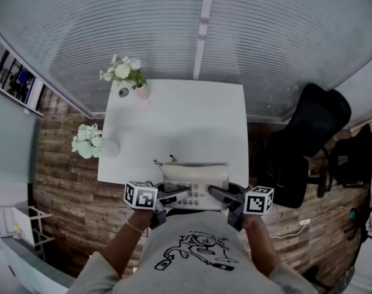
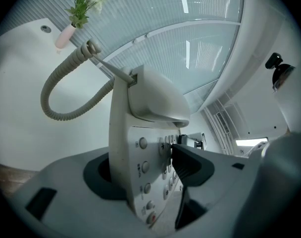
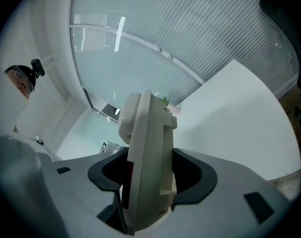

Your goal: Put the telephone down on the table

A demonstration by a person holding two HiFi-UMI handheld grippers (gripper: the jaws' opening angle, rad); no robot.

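Your left hand-held gripper (image 1: 178,195) and right hand-held gripper (image 1: 216,193) each clamp one side of the telephone (image 1: 195,177), near edge of the counter (image 1: 186,115); possibly resting there.

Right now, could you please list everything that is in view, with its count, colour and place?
table: 1, white, centre, against the ribbed glass wall
telephone: 1, off-white, with a coiled cord, at the table's near edge between both grippers
flowers in a pink vase: 1 bunch, white with green leaves, table's far left corner
small round thing: 1, grey, beside that vase; too small to identify
flowers in a white vase: 1 bunch, pale green, table's left edge
office chair: 1, black, on the wooden floor, right of the table
left gripper: 1, grey with black pads, closed on the telephone's left end
right gripper: 1, same colours, closed on its right end
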